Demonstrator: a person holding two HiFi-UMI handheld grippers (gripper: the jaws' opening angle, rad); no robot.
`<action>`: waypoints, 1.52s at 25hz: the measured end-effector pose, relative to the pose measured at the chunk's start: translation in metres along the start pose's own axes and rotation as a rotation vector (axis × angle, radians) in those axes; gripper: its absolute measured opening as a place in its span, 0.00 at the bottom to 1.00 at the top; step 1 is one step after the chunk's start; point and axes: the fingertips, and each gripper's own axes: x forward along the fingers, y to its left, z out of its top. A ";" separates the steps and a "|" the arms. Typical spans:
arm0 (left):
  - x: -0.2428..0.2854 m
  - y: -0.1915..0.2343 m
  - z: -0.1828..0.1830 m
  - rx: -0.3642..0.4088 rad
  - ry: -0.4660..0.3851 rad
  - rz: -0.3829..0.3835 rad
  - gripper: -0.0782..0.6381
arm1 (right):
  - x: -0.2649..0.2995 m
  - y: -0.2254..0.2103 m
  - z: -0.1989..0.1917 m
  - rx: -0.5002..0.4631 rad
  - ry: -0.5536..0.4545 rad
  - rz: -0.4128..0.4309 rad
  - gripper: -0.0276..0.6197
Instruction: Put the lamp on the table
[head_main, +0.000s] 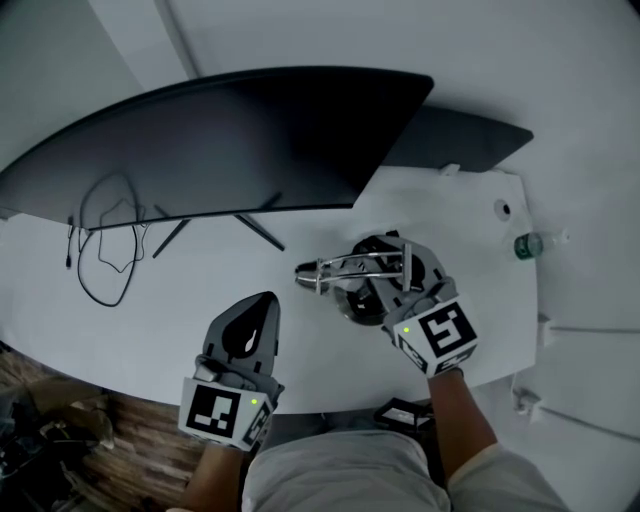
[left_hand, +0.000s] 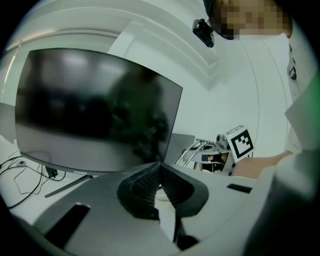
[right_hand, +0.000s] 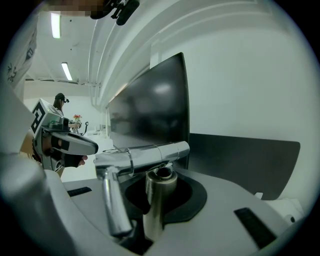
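Note:
A chrome desk lamp (head_main: 350, 268) with folded tubular arms stands over the white table (head_main: 150, 310), right of centre. My right gripper (head_main: 388, 272) is shut on it; in the right gripper view the upright chrome stem (right_hand: 157, 200) sits between the dark pads of the right gripper (right_hand: 159, 187), with a horizontal tube (right_hand: 150, 152) just above. My left gripper (head_main: 262, 305) hovers by the table's front edge, left of the lamp and apart from it. In its own view the left gripper (left_hand: 160, 172) is shut with nothing between the pads, and the lamp (left_hand: 197, 152) shows beyond.
A wide curved monitor (head_main: 230, 140) on thin legs spans the back of the table. A black cable (head_main: 105, 250) loops at the left. A dark panel (head_main: 470, 135) lies behind the monitor's right end. A small bottle (head_main: 528, 245) sits at the table's right edge.

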 end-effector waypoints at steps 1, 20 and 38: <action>0.001 0.000 -0.001 -0.001 0.002 -0.002 0.11 | 0.002 -0.001 -0.001 0.001 0.001 -0.002 0.12; 0.001 0.006 -0.011 0.003 0.024 0.007 0.11 | 0.017 -0.007 -0.021 0.011 0.008 -0.018 0.12; 0.000 0.004 -0.013 0.000 0.031 0.002 0.11 | 0.016 0.000 -0.026 -0.005 -0.014 -0.025 0.13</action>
